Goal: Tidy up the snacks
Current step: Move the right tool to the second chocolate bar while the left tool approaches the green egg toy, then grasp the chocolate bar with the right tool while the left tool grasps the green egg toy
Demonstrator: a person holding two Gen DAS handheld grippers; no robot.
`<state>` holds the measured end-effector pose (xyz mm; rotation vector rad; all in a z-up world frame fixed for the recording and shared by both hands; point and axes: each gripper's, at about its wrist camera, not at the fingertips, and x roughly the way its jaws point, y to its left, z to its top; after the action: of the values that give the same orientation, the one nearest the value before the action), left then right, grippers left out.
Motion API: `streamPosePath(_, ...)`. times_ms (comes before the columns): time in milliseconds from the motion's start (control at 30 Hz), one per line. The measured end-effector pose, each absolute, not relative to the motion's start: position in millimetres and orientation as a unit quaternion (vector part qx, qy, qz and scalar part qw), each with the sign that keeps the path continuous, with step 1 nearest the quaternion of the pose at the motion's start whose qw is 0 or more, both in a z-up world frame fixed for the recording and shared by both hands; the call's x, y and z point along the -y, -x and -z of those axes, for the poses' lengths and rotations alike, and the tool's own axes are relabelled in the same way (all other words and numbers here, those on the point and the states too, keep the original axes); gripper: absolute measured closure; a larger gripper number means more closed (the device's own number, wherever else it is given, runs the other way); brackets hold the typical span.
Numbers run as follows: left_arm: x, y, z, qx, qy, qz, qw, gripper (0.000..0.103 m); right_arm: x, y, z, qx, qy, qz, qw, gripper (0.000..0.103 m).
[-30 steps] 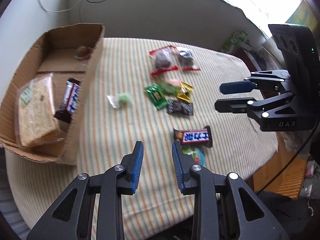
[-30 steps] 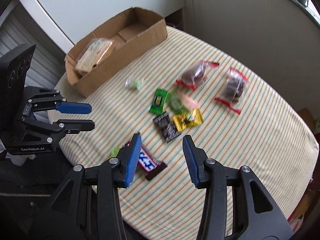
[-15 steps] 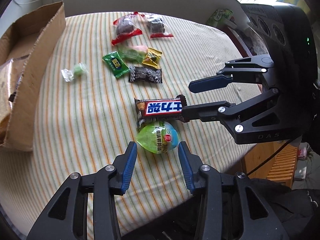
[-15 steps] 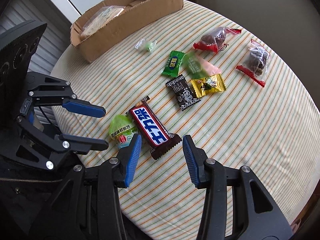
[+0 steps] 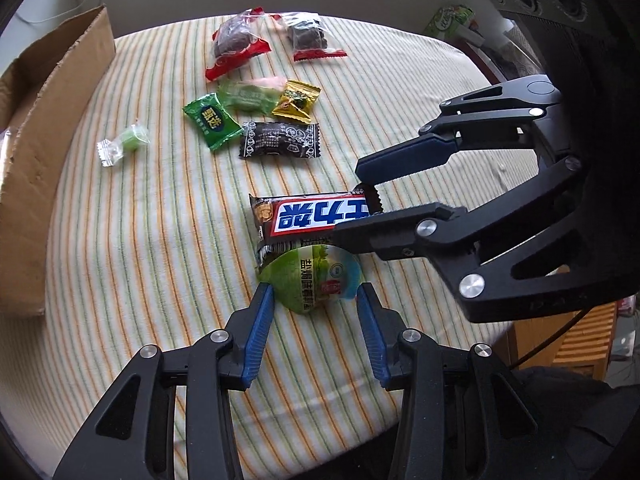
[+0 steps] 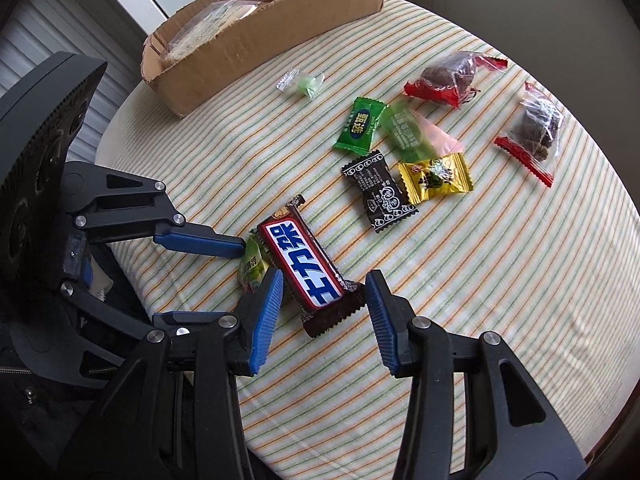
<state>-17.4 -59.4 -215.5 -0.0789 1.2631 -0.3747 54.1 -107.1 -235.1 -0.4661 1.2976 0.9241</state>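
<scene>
A brown chocolate bar (image 5: 310, 218) with a blue-and-white label lies on the striped tablecloth, and a green round snack pack (image 5: 316, 280) touches its near side. My left gripper (image 5: 316, 300) is open, its fingers on either side of the green pack. My right gripper (image 6: 324, 284) is open, its fingers on either side of the near end of the chocolate bar (image 6: 306, 270). The green pack (image 6: 251, 268) is half hidden behind the bar in the right wrist view. A cardboard box (image 6: 256, 36) holding a wrapped bread slice stands at the far left.
Several small wrapped candies lie further in: green (image 5: 212, 122), black (image 5: 280, 140), yellow (image 5: 297, 100), a clear-wrapped green sweet (image 5: 124, 146). Two red-edged bags of dark snacks (image 5: 236, 42) lie at the back. The table edge (image 5: 280, 432) is close below the grippers.
Both grippers have dropped and closed in on the table: the left now straddles the green pack, the right now straddles the end of the chocolate bar. Both stay open.
</scene>
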Motion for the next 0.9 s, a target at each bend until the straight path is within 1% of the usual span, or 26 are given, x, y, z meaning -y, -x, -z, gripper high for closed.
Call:
streamPosePath(367, 52.4, 16.3, 216.1, -0.570, 0.039, 0.159, 0.805, 0.062, 100.3, -68.6, 240.6, -0.585, 0.186, -0.406, 0.677, 0.058)
streamPosePath(433, 48.6, 14.5, 216.2, -0.567, 0.041, 0.152, 0.809, 0.065, 103.5, -71.8, 240.3, -0.586, 0.182, -0.400, 0.681, 0.058)
streamPosePath(500, 45.0, 13.5, 215.9, -0.566, 0.049, 0.149, 0.809, 0.065, 108.4, -76.0, 240.9, -0.592, 0.175, -0.391, 0.683, 0.058)
streamPosePath(833, 40.2, 4.7, 217.1, -0.564, 0.061, 0.144, 0.811, 0.064, 103.5, -81.1, 245.3, -0.596, 0.156, -0.376, 0.692, 0.058)
streamPosePath(900, 38.3, 3.0, 218.2, -0.561, 0.064, 0.146, 0.813, 0.064, 105.3, -83.3, 248.5, -0.602, 0.143, -0.374, 0.691, 0.064)
